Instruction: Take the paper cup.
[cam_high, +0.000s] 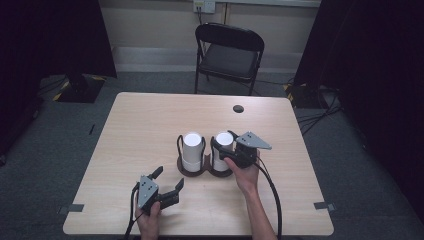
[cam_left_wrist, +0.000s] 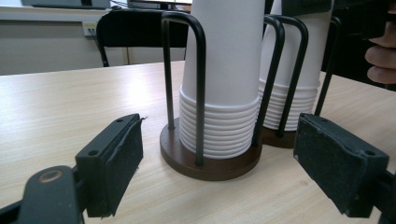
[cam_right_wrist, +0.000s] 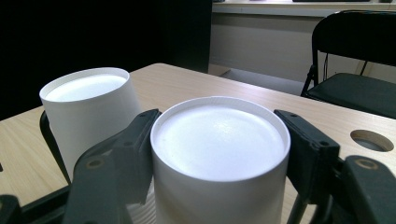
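Dim room, grey floor, black curtains at both sides, a black folding chair (cam_high: 228, 52) behind a pale wooden counter (cam_high: 145, 125) with a round cable hole (cam_high: 238, 108). Near the middle of the counter, a dark double cup holder (cam_high: 199, 167) with black wire uprights, bearing two stacks of white paper cups set upside down. Left stack (cam_high: 191, 150) standing alone in its wire cage, untouched. Right stack (cam_high: 223, 150) just beside it, its top cup (cam_right_wrist: 219, 154) clamped between the two black pads of the right claw (cam_high: 226, 148), one pad on each side of the cup wall just below the upturned base. Right claw thus clenched on that top cup, a hand (cam_high: 245, 175) behind it. Left claw (cam_high: 167, 180) low over the counter in front of the holder, spread wide, nothing between its pads (cam_left_wrist: 122, 165), well short of the holder base.
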